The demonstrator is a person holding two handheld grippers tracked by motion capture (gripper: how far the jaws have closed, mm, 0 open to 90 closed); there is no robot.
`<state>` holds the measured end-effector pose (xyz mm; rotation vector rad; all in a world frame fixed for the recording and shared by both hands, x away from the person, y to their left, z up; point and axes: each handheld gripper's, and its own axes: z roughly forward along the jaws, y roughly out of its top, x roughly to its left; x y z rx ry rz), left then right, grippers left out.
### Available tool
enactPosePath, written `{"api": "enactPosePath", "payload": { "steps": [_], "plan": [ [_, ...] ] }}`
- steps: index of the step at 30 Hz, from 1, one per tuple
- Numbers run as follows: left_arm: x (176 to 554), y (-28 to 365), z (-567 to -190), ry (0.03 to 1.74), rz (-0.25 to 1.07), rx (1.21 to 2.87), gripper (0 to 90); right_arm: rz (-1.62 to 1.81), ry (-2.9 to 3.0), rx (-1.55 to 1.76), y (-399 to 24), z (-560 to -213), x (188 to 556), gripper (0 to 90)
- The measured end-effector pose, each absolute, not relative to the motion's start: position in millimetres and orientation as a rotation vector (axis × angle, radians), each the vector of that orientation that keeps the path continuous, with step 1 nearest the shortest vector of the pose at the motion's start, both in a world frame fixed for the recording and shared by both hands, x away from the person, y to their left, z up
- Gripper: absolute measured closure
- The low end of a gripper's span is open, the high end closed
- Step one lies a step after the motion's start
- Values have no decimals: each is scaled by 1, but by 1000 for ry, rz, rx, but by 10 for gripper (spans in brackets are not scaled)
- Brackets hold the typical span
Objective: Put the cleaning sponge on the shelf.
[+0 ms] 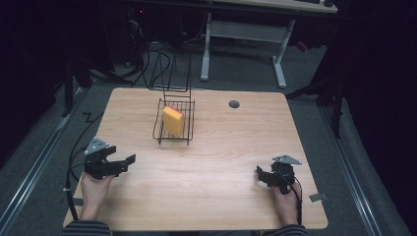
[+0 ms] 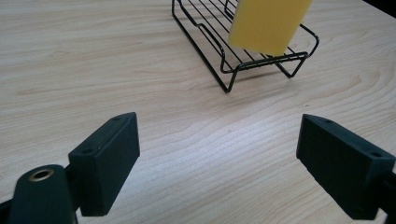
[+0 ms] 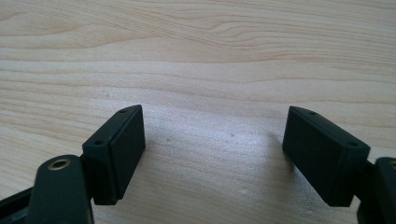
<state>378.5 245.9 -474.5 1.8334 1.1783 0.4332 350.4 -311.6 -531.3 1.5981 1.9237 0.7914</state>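
Tongs in both hands stand open over bare wood, with nothing between their jaws. The left tongs (image 1: 129,160) sit at the near left part of the worktop (image 1: 211,191), held in the person's left hand (image 1: 94,189), jaws pointing toward the middle of the worktop; in the left gripper view the left tongs (image 2: 218,154) show two black jaws set well apart, with plain wood grain between them and no thing touched. The right tongs (image 1: 259,173) rest at the near right part of the worktop in the right hand (image 1: 284,196), and in the right gripper view the right tongs (image 3: 212,147) likewise have a wide gap between the jaws, holding nothing; whether the jaw tips touch the wood I cannot tell. The thing nearest the left tongs is a yellow sponge (image 1: 173,120), which stands tilted on its edge inside a black wire rack (image 1: 158,129) near the middle of the worktop, toward the far side, well apart from both tongs. In the left gripper view the sponge (image 2: 268,23) leans in the rack (image 2: 224,60) ahead of the jaws and to the right, its lower edge resting on the wires. A tall wire handle or back (image 1: 169,73) rises from the rack's far end. A small dark round cap (image 1: 234,103) is set into the worktop right of the rack. No brand, label or writing can be read on the sponge, the rack or the tongs.
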Motion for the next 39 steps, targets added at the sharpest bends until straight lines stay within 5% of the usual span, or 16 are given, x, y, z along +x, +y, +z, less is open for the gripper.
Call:
{"api": "enactPosePath", "payload": {
  "steps": [39],
  "plan": [
    [380, 239, -517, 1252, 403, 1879, 145, 792, 1920, 1609, -311, -531, 350, 214]
  ]
}}
